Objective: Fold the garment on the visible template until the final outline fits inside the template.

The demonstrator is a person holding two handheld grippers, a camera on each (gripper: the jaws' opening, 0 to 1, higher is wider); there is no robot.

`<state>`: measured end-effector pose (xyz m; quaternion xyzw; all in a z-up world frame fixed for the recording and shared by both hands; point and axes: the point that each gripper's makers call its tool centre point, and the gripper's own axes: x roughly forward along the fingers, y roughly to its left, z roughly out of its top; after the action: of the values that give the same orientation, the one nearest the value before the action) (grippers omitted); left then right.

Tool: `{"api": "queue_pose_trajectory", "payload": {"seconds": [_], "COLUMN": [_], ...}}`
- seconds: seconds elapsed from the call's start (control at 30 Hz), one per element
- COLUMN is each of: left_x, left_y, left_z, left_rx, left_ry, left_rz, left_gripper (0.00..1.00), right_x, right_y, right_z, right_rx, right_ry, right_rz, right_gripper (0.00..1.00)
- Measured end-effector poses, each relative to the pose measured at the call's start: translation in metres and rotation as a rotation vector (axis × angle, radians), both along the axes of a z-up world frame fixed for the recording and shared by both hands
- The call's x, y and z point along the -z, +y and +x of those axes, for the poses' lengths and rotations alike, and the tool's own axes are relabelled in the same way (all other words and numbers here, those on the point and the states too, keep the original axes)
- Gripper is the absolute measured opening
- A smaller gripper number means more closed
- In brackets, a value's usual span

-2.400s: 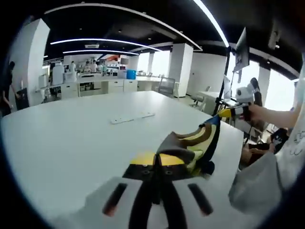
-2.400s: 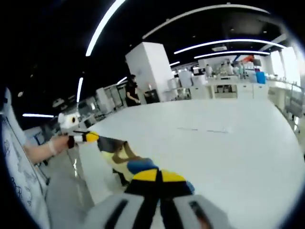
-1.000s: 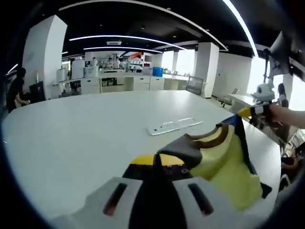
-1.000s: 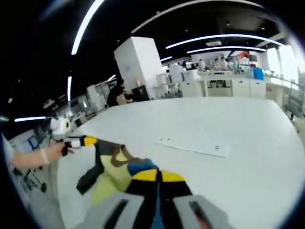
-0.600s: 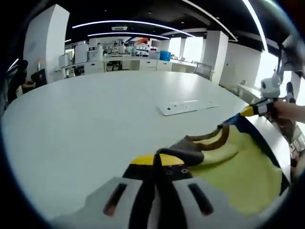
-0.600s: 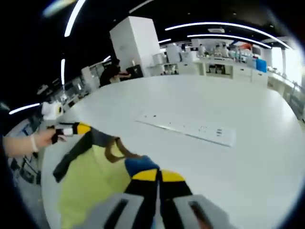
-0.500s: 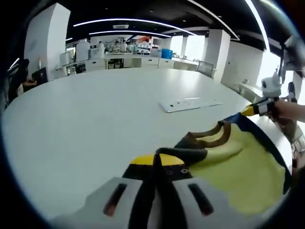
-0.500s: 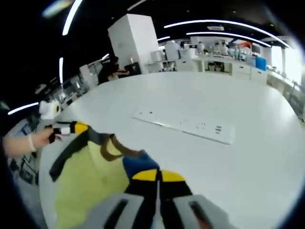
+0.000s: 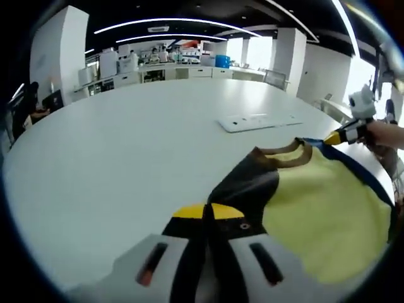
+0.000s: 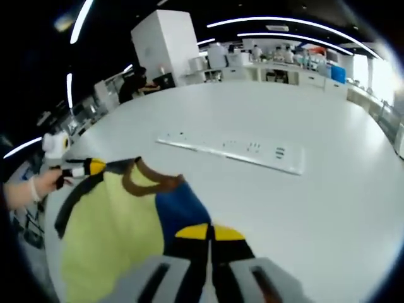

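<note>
A big white table (image 9: 113,158) is holding a yellow shirt (image 9: 322,221) with a brown collar, lying toward 3 o'clock in the left gripper view. A flat white strip (image 10: 233,151) is lying past it at 12 o'clock. The left gripper (image 9: 207,218) is pinching the shirt's dark sleeve, and the right gripper (image 10: 210,237) is pinching its blue sleeve.

Spread wider and flatter over the white table (image 9: 113,151): yellow garment with brown collar and dark sleeves (image 9: 322,214). Previously hung bunched off the table edge.
</note>
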<state>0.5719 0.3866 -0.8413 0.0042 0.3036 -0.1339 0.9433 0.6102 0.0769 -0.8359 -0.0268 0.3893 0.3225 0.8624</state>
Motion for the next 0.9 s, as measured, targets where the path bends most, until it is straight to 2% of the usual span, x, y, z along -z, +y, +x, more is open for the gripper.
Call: {"api": "queue_pose_trajectory", "payload": {"seconds": [0.17,0.3,0.37,0.43,0.5,0.57,0.63,0.7,0.83,0.9], "left_x": [-0.002,-0.005,-0.006,-0.010,-0.015,-0.025,-0.035,-0.041,-0.053,-0.060], "left_y": [0.001,-0.003,-0.003,-0.002,-0.004,-0.011,-0.019,-0.023,-0.036,-0.041], "left_z": [0.001,-0.003,-0.004,-0.004,-0.005,-0.007,-0.013,-0.012,-0.017,-0.021], "left_rx": [-0.003,0.018,0.023,0.023,0.044,0.082,0.106,0.126,0.174,0.201], "left_ry": [0.004,0.002,-0.004,-0.009,-0.021,-0.049,-0.061,-0.079,-0.097,-0.105], "left_rz": [-0.017,-0.001,0.010,0.010,0.010,0.009,-0.001,-0.008,-0.050,-0.045], "left_gripper": [0.00,0.01,0.12,0.22,0.24,0.29,0.40,0.49,0.67,0.76], "right_x": [0.003,-0.002,-0.005,-0.010,-0.009,-0.014,-0.017,-0.017,-0.024,-0.028], "right_y": [0.000,0.005,0.005,0.007,0.008,0.011,0.012,0.013,0.014,0.015], "right_z": [0.000,-0.004,-0.004,-0.008,-0.008,-0.009,-0.014,-0.017,-0.023,-0.025], "right_rx": [-0.007,-0.032,-0.050,-0.054,-0.047,-0.069,-0.086,-0.099,-0.115,-0.114], "right_ry": [0.001,-0.009,-0.024,-0.034,-0.035,-0.065,-0.079,-0.081,-0.086,-0.091], "right_rz": [-0.010,0.005,-0.004,0.012,0.028,0.031,0.028,0.020,0.023,0.026], "right_gripper": [0.00,0.00,0.00,0.12,0.27,0.42,0.60,0.72,0.81,0.88]}}
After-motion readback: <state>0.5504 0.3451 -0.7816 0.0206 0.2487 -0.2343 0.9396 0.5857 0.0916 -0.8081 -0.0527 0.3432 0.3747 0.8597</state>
